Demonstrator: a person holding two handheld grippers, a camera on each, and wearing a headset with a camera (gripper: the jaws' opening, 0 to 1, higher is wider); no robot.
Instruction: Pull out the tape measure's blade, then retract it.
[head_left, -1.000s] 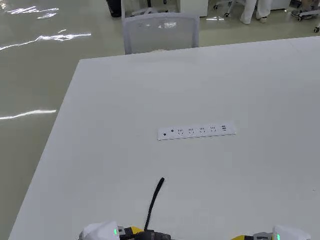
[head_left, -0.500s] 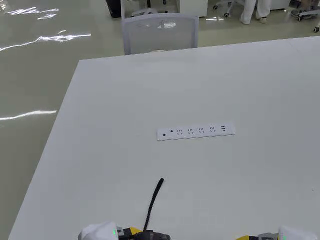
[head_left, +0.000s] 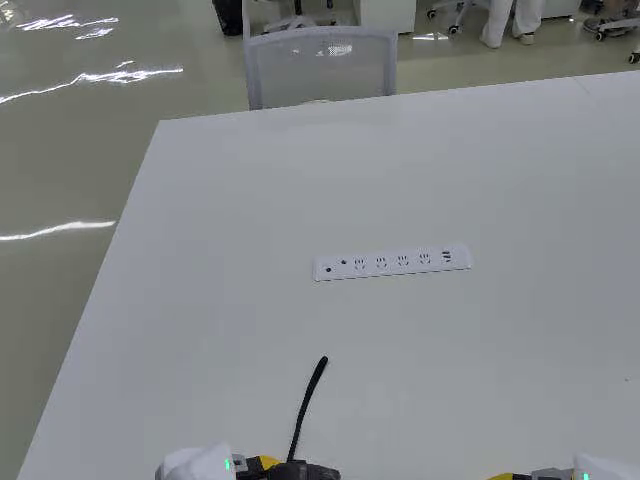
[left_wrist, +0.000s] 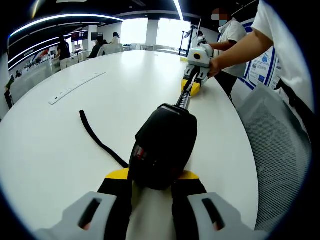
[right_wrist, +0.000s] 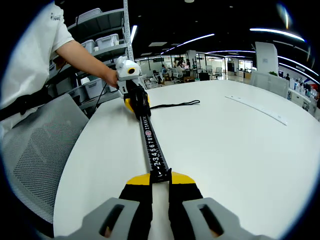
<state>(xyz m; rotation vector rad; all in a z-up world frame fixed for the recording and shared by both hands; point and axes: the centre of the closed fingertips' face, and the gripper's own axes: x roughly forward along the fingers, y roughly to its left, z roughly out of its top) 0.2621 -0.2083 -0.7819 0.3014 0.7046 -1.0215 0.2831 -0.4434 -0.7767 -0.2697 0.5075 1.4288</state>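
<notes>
The black tape measure case (left_wrist: 162, 145) lies on the white table, and my left gripper (left_wrist: 154, 176) is shut on it with its yellow-tipped jaws. Its black wrist strap (left_wrist: 97, 140) trails off to the left over the tabletop. The blade (right_wrist: 152, 147) runs out straight and low over the table from the case (right_wrist: 137, 105) to my right gripper (right_wrist: 160, 179), which is shut on the blade's end. In the head view the strap (head_left: 307, 405) points away from me, with the left gripper (head_left: 262, 464) and right gripper (head_left: 520, 474) at the bottom edge.
A white power strip (head_left: 392, 262) lies in the middle of the table (head_left: 400, 170). A grey mesh chair (head_left: 320, 62) stands at the far edge. A mesh chair back (right_wrist: 35, 150) is close beside the near edge, and people stand further off in the room.
In the head view my right gripper has slid to the right, almost out of the bottom corner, drawing more blade out. The left gripper and the case have stayed put.
</notes>
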